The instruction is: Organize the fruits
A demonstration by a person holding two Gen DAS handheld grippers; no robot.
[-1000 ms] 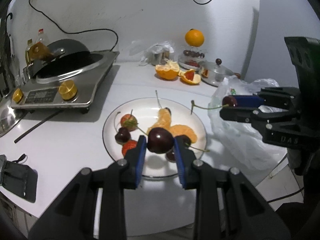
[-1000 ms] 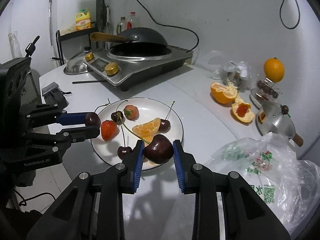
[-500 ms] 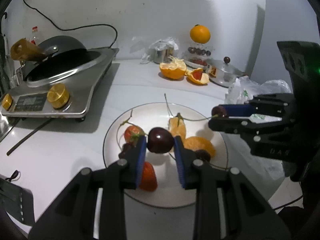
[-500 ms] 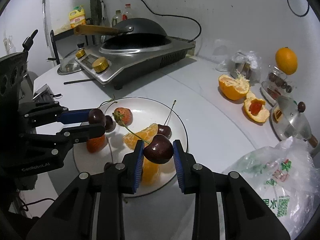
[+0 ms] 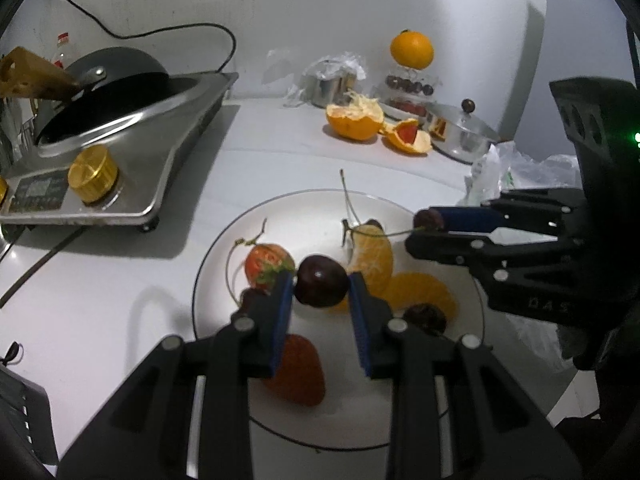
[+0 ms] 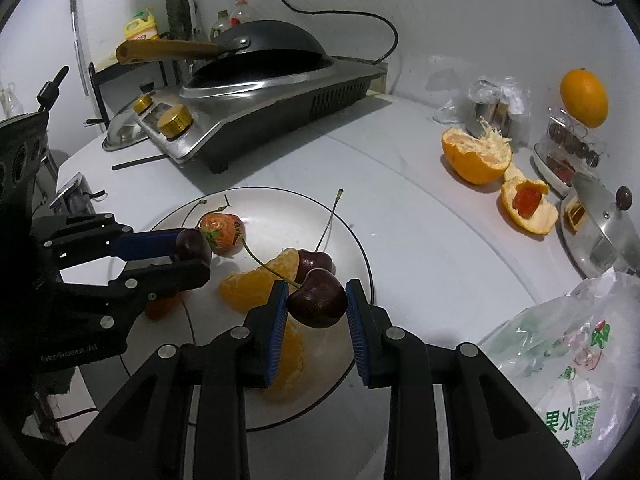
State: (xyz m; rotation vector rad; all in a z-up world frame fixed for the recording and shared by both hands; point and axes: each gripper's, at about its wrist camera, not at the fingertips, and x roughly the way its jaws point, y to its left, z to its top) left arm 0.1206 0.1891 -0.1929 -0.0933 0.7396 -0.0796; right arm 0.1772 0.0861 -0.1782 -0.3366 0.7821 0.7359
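My left gripper [image 5: 321,286] is shut on a dark cherry [image 5: 321,286] above the white plate [image 5: 304,208]. In the right wrist view the right gripper [image 6: 317,304] is shut on another dark cherry [image 6: 318,305] with a long stem, over the plate's [image 6: 280,200] near right part. The plate carries strawberries [image 5: 267,261], orange segments [image 5: 370,254] and loose cherries [image 6: 314,262]. Each gripper shows in the other's view: the right gripper [image 5: 430,226] at the plate's right rim, the left gripper [image 6: 194,252] with its cherry beside a strawberry [image 6: 220,229].
An induction cooker [image 6: 256,108] with a black wok [image 6: 264,46] stands at the back left. Orange peels [image 6: 476,156], a whole orange [image 6: 584,98], a steel lidded pot [image 6: 600,224] and a plastic bag [image 6: 568,364] lie to the right.
Both grippers have come forward and lower over the plate, each still clamping its cherry. The plate and its fruit look larger and nearer now.
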